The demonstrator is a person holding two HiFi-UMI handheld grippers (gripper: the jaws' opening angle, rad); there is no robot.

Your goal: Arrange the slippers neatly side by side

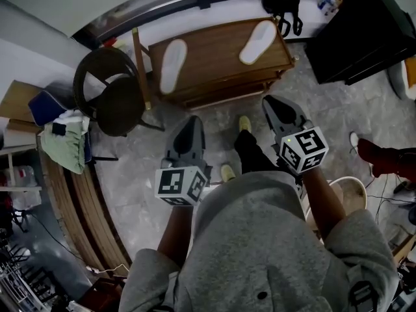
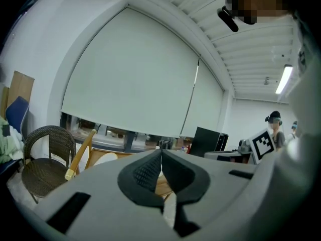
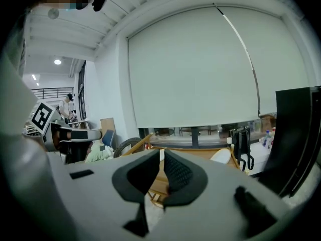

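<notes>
Nearest, the left claw (image 1: 190,125) is pressed together on nothing, and the right claw (image 1: 275,106) is all but closed, also empty. Beyond them, on the brown wooden counter (image 1: 214,56), one white fabric slipper (image 1: 173,65) lies well apart from the other white slipper (image 1: 258,41).

- The wooden table (image 1: 221,60) has a wide bare strip in the middle of its top. It runs between the left slipper (image 1: 173,65) and the right slipper (image 1: 258,42).
- In front of the table, the floor (image 1: 338,109) is open.
- Left of the table, a round dark chair (image 1: 110,99) stands close. A wooden stick (image 1: 139,64) leans by the table's left edge, so that side is tight.
- Right of the table, a big black cabinet (image 1: 364,34) leaves only a narrow gap.
- Behind the table, a black bag (image 1: 283,2) stands near the right slipper.
</notes>
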